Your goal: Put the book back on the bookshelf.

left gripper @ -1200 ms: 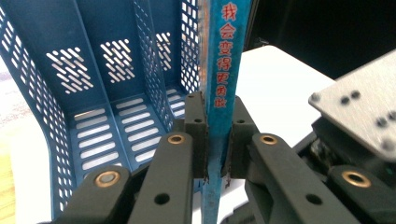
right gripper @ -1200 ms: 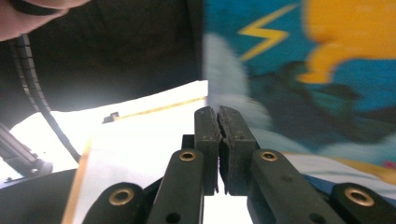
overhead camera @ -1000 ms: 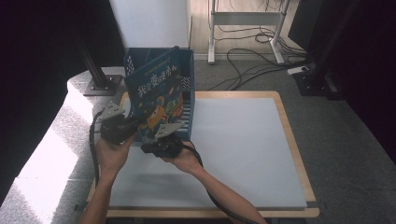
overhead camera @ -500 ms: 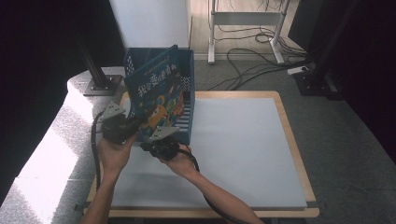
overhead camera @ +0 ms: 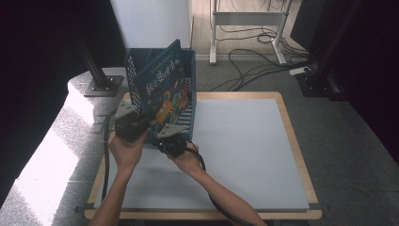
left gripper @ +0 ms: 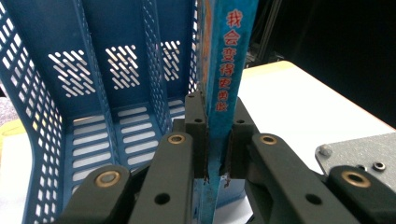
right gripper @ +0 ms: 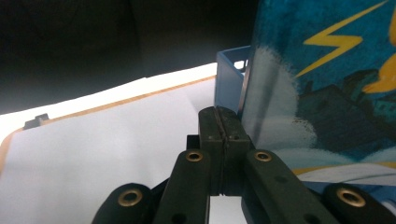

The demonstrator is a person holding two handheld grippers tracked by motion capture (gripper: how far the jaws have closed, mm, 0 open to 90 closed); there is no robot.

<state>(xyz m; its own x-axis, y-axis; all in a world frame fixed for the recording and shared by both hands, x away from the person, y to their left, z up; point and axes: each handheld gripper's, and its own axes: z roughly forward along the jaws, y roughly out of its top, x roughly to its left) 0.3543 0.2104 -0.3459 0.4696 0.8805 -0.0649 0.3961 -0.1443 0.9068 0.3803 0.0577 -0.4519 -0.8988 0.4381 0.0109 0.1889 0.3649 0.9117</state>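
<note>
Book: a thin book (overhead camera: pixel 164 96) with a blue cartoon cover stands upright and tilted at the open front of the rack (overhead camera: pixel 190 89), its far part already between the rack's walls.
Rack: blue perforated file rack with several slots, standing at the far left corner of the worktop (overhead camera: pixel 244 146); in the left claw view its slots (left gripper: pixel 93 93) look empty.
Left claw: left claw (left gripper: pixel 217 154) is clamped on the book's spine (left gripper: pixel 229 70) near its lower end; the pads press on both sides.
Right claw: right claw (right gripper: pixel 223 133) has its jaws pressed together. From its own view they seem to hold nothing, and the cover (right gripper: pixel 327 93) stands just beside them on one side; whether a thin edge is pinched I cannot tell. In the high view it sits low at the book's near bottom corner (overhead camera: pixel 170 141).
Step in hand: judged from the pose, sliding the book into one slot of the rack, the left claw carrying and the right steadying.
Next move: push the book deeper along the slot, keeping the spine parallel to the dividers so the corners do not catch on the perforated walls, then release once it stands on the rack floor.
Risk: the thin book could bend or tip sideways if let go too soon.
</note>
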